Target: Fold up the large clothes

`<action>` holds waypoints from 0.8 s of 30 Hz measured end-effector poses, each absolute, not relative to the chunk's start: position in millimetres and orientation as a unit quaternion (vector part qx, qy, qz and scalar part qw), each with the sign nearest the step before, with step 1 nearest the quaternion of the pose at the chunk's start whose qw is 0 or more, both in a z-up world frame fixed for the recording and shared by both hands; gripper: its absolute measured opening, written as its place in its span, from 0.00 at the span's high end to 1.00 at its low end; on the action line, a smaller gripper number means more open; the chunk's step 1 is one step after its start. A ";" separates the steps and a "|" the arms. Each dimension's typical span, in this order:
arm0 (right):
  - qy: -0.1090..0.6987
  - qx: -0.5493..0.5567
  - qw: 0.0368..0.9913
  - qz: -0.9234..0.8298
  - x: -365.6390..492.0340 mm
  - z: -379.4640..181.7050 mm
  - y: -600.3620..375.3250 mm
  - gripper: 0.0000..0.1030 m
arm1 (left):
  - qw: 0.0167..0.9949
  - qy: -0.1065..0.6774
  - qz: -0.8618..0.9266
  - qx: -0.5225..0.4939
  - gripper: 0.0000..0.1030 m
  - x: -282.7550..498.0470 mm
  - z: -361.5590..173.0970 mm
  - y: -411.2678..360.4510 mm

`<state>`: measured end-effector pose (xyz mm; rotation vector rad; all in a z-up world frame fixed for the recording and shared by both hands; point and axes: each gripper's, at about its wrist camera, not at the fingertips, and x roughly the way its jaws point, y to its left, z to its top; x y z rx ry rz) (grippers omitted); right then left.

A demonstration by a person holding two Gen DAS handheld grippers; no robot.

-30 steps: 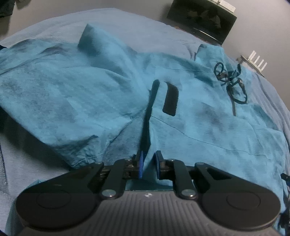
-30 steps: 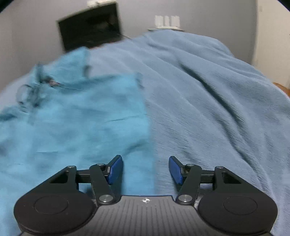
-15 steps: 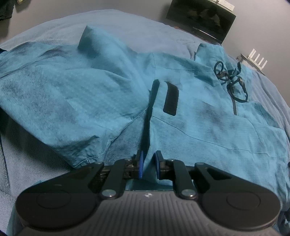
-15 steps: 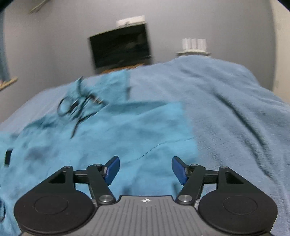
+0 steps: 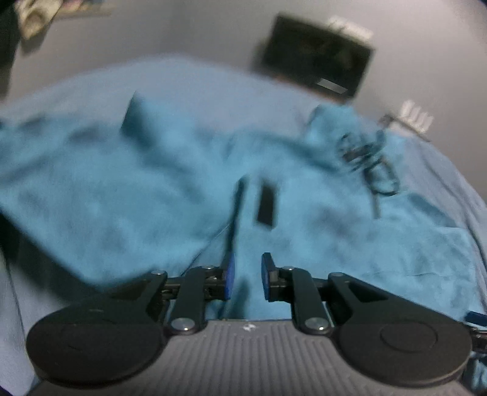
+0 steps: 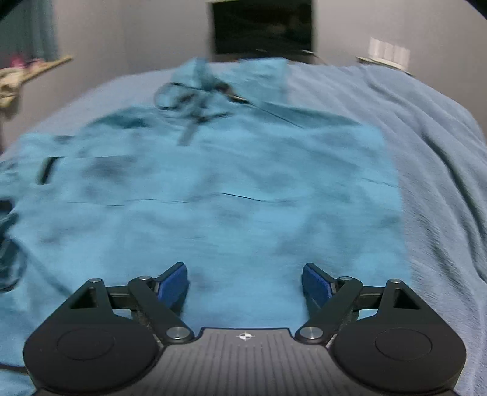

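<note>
Nearest in the left wrist view, left gripper (image 5: 247,275) tilted downward over the teal garment (image 5: 127,195), jaws opening, gap narrow, blue pads (image 5: 229,278) apart with cloth seen in the gap; whether the pads pressed on the fabric could not be told through the blur. Just ahead of the fingertips, a dark edge of the garment running away from the left pad, and beside it a short dark slot (image 5: 266,203) in the cloth. Farther on, folded and rumpled teal fabric spread to the left, a tangle of dark drawcord (image 5: 369,161) toward the right. In the right wrist view, right gripper (image 6: 245,281) likewise pitched down above the garment (image 6: 231,170), jaws opening and already wide, nothing between the blue pads (image 6: 173,284), cloth lying flat underneath. Beyond, a straight right-hand garment edge resting on the grey-blue bedspread (image 6: 432,158), then the drawcord (image 6: 194,103) near the far end of the garment. No containers seen anywhere on the bed. Farthest back, a dark screen (image 6: 262,26) against the grey wall, with a small white object (image 6: 388,51) to its right.
</note>
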<state>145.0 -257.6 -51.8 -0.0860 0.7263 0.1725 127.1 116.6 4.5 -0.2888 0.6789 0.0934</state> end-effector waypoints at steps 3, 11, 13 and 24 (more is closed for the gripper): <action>0.369 -0.079 0.914 0.147 142.5 -55.0 -233.5 0.08 | 0.941 0.323 0.003 -0.098 0.42 125.8 7.2 95.9; 0.401 -0.156 0.887 0.171 141.0 -73.2 -200.9 0.00 | 0.900 0.420 -0.028 -0.111 0.35 144.3 -23.5 87.3; 0.400 -0.149 0.888 0.169 142.7 -74.7 -202.0 0.00 | 0.902 0.410 -0.025 -0.134 0.34 142.2 -20.7 95.2; 0.395 -0.125 0.897 0.157 142.4 -81.6 -211.4 0.00 | 0.940 0.327 0.034 -0.092 0.10 127.7 8.3 97.5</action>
